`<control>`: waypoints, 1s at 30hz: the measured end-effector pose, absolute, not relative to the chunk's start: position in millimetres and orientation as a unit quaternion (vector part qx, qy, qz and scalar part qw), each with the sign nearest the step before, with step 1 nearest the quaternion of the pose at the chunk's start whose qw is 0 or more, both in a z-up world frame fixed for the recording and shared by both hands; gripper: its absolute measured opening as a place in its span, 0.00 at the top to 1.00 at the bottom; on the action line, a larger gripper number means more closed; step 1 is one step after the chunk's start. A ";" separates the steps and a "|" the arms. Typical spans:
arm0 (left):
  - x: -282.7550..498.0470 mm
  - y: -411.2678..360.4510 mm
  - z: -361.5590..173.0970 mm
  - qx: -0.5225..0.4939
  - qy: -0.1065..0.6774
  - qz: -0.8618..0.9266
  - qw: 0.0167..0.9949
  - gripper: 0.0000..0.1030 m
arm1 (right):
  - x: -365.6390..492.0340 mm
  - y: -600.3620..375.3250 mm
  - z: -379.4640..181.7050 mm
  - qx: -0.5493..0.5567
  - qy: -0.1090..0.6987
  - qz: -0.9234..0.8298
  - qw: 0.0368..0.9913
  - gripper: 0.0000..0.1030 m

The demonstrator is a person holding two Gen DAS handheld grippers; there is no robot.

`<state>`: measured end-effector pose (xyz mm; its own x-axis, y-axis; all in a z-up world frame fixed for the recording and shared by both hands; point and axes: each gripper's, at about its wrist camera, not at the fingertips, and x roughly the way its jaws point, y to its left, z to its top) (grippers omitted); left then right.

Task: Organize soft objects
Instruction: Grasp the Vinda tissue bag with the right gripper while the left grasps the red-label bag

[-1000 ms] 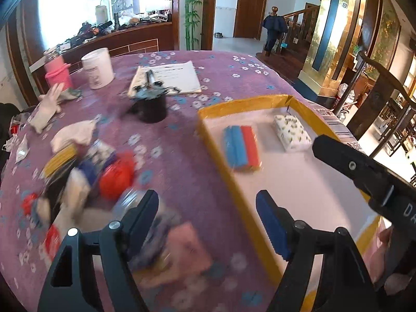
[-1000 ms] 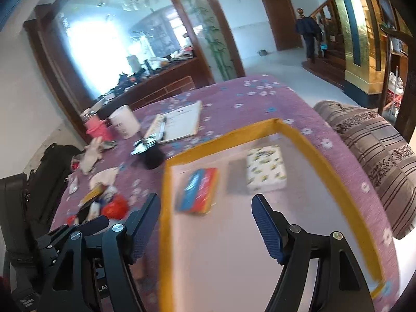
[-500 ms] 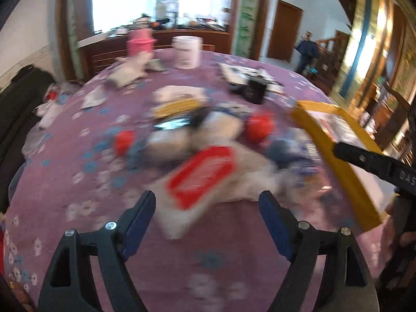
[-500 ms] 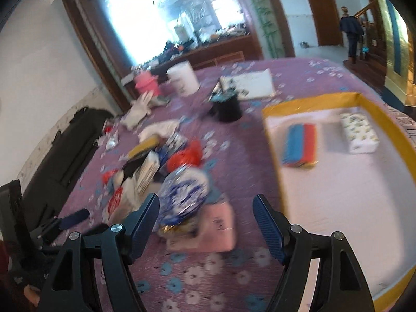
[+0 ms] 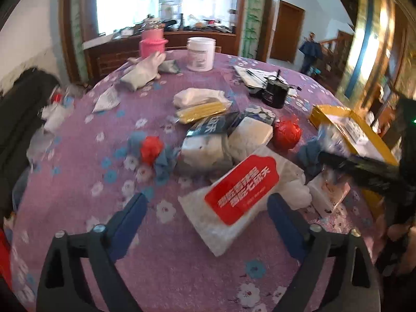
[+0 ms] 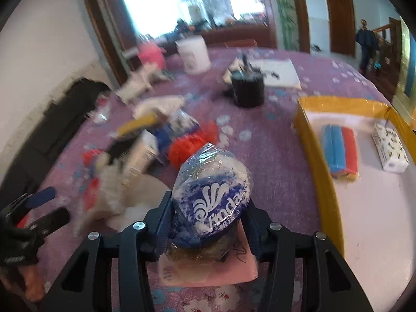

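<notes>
The right gripper [image 6: 208,218] has just closed on a blue-and-white tissue pack [image 6: 212,195]. The left gripper [image 5: 206,215], jaws just widened, is released around a red-labelled tissue pack [image 5: 240,195] at 12 o'clock.

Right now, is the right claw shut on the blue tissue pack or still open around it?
Shut on it. The right claw has just been closing, and both pads press the sides of the blue tissue pack, denting its wrap.

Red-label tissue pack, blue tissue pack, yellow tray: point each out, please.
Red-label tissue pack [image 5: 241,188], left wrist view, on its red label.
Blue tissue pack [image 6: 213,197], right wrist view, on its blue printed front.
Yellow tray [image 6: 322,182], right wrist view, on its near yellow wall.
</notes>
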<state>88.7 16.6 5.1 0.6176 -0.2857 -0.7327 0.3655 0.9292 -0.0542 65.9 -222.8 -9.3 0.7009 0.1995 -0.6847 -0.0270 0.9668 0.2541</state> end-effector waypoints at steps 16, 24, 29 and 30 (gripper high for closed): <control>104.6 -14.1 -22.6 0.112 0.443 -0.199 0.867 0.51 | 44.4 -236.0 19.8 0.138 0.292 0.108 0.940 0.48; 87.9 -10.8 -14.2 0.035 0.402 -0.204 0.892 0.51 | 45.5 -238.9 17.2 0.140 0.297 0.100 0.939 0.48; 86.9 -9.0 -10.2 0.020 0.388 -0.206 0.898 0.51 | 47.8 -240.5 13.9 0.138 0.304 0.092 0.938 0.48; 86.7 -9.0 -10.4 0.016 0.390 -0.212 0.896 0.51 | 48.2 -240.3 13.1 0.137 0.306 0.092 0.938 0.48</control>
